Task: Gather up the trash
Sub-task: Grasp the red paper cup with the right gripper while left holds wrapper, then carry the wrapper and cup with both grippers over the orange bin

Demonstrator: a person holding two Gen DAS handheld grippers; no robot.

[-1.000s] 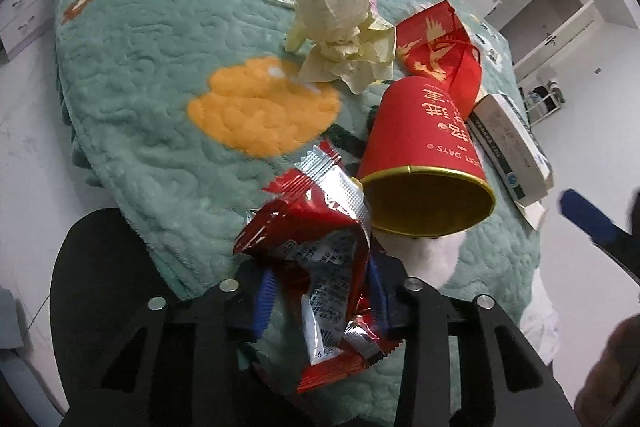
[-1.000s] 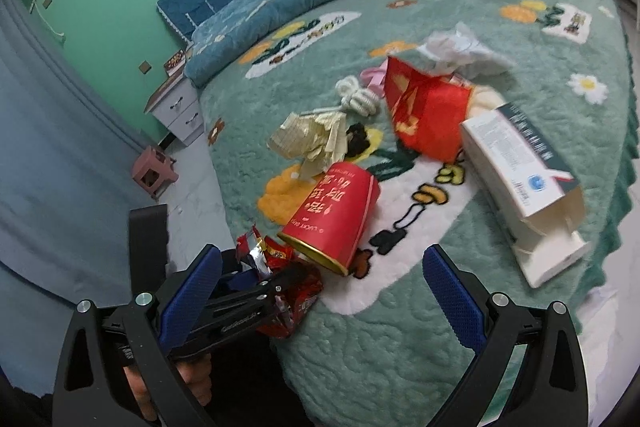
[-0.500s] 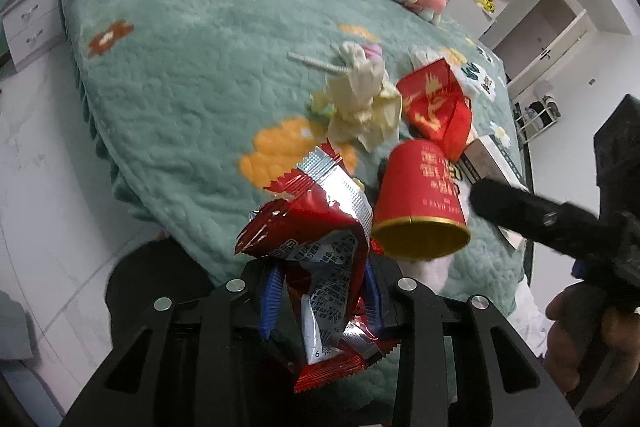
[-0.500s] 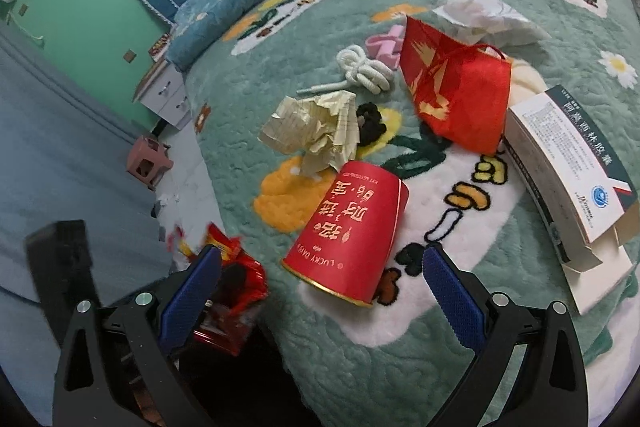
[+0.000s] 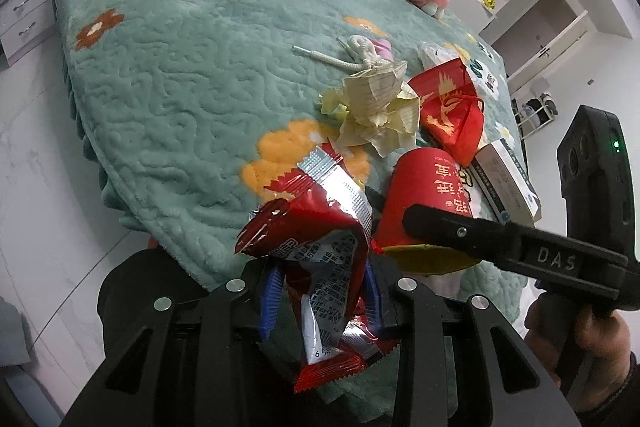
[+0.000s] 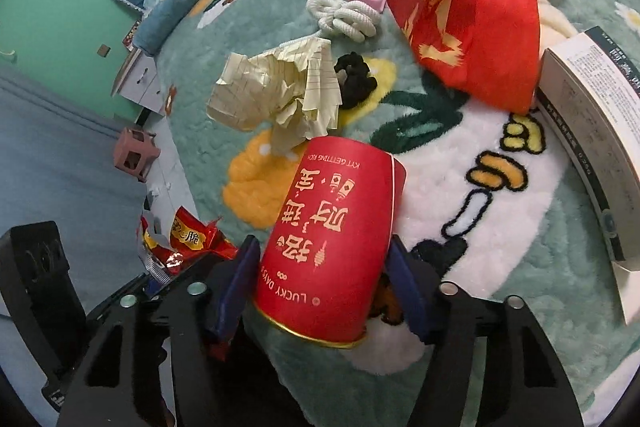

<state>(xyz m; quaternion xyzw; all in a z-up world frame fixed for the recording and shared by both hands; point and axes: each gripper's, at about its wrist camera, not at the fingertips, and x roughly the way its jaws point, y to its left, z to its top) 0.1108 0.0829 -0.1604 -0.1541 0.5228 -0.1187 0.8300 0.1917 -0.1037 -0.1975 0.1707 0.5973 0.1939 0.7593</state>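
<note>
Bed (image 6: 500, 227): red cup (image 6: 332, 247) reads "LUCKY DAYS", btwn right gripper (image 6: 324, 287) pads

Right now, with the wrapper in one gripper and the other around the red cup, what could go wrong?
1. The right gripper straddles the red paper cup near its open rim; squeezing there could crush it or let it slip out.
2. The cup's base nearly touches the crumpled lined paper, so lifting may drag that along.
3. The left gripper pinches the snack wrapper low down; the slick foil could slide free.
</note>
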